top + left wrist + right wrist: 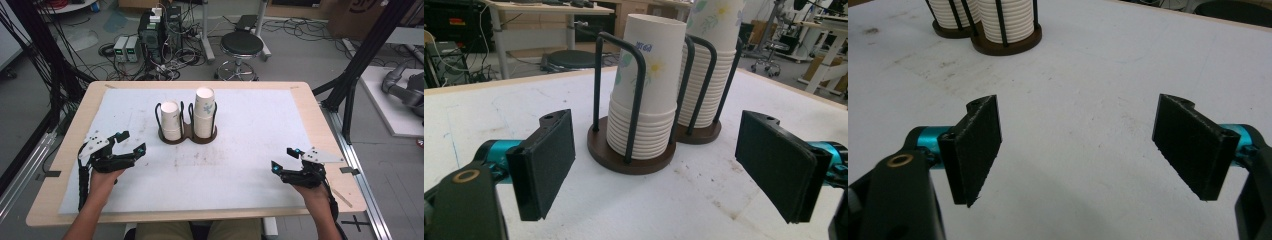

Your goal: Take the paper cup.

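Two stacks of white paper cups stand upside down in a brown double holder (188,136) with black wire loops, at the middle back of the white mat. The left stack (171,120) (646,90) is shorter than the right stack (204,112) (711,60). My left gripper (131,141) (656,167) is open at the mat's left, its jaws aimed at the shorter stack and empty. At the right front my right gripper (285,159) (1078,150) hovers open over bare mat, with the holder (1005,42) far off at the upper left of its view.
The white mat (240,165) covers most of a wooden table (310,100). Beyond the table's far edge are a black stool (241,47), computer boxes (152,32) and loose cables on the floor. Black frame posts (365,55) rise at both sides.
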The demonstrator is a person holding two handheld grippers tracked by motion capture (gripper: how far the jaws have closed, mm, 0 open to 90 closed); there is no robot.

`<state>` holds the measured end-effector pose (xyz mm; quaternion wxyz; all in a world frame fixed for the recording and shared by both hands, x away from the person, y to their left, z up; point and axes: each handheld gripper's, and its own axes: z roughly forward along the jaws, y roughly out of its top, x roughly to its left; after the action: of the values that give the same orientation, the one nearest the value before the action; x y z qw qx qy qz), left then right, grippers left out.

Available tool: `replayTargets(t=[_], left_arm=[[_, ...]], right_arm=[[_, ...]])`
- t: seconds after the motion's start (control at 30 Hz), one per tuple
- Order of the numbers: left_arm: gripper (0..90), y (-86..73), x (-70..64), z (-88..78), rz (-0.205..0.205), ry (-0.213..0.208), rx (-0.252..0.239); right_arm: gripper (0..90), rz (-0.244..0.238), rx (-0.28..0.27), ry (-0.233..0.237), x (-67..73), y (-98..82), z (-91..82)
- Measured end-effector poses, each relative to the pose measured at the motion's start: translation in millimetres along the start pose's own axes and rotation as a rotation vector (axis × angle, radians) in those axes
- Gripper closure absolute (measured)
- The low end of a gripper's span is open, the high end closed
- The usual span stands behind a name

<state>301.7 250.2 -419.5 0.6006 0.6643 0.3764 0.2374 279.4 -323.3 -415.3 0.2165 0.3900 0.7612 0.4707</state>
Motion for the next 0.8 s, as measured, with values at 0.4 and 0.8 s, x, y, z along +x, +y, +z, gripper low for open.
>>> replayTargets(t=[0.4, 0.8], left_arm=[[16.0, 21.8, 1.3, 12.7, -0.007, -0.055, -0.006], [16.3, 67.5, 3.9, 60.8, 0.043, -0.102, 0.063]], right_arm=[[20.4, -0.011, 0.004, 0.001, 6.0, 1.4, 1.0], [20.4, -0.012, 0.008, 0.006, 5.6, 1.8, 2.6]])
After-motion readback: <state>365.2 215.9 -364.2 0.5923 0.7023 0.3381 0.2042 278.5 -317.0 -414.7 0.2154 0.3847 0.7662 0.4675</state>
